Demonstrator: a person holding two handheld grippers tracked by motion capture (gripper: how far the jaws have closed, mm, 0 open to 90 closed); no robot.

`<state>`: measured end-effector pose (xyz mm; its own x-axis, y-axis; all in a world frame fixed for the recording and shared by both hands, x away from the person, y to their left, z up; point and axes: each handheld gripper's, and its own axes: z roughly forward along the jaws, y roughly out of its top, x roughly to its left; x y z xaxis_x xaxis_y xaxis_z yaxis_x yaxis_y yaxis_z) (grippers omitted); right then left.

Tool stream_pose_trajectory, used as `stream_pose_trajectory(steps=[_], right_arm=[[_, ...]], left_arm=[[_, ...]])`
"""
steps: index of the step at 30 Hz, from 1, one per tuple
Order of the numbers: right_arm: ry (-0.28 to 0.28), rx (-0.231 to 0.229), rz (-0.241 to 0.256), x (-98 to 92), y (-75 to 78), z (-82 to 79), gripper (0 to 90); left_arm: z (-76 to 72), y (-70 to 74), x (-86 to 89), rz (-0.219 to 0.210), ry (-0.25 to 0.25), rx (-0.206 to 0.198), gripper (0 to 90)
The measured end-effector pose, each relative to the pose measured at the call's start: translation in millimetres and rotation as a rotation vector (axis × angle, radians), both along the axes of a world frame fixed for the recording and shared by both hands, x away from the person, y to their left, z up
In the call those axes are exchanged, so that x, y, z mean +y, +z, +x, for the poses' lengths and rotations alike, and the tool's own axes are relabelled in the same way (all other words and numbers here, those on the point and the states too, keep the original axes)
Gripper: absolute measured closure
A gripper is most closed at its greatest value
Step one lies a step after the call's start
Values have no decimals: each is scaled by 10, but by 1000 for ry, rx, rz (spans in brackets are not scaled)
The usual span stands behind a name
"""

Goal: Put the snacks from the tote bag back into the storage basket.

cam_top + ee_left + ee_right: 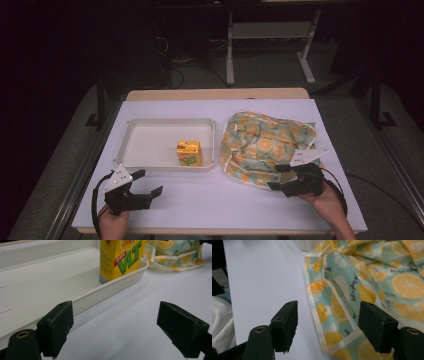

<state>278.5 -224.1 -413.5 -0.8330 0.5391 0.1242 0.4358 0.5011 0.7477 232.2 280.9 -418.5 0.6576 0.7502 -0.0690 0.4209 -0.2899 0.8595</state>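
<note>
The person stands at the desk (200, 200) with a set of tongs in each hand. The left tongs (150, 182) hover low over the bare white surface just in front of the white tray (150, 125), jaws spread wide with nothing between them. Inside the tray, toward its right near corner, a yellow drink carton (189, 152) stands upright; in the left gripper view its green lettering is plain and it sits close against the tray's wall. To the right of the tray lies a crumpled cloth bag (265, 140), pale blue-green with orange slices printed on it. The right tongs (277, 176) sit at the bag's near edge, jaws apart, one over the fabric's hem and the other over bare desk, gripping nothing.
</note>
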Motion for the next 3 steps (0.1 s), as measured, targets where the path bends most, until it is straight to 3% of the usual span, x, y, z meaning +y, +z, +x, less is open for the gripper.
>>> stream_pose_trajectory(steps=[3], right_arm=[[-47,-12,29,-30,-81,-58,300]], left_arm=[[4,5,-8,3,-4,-5,134]])
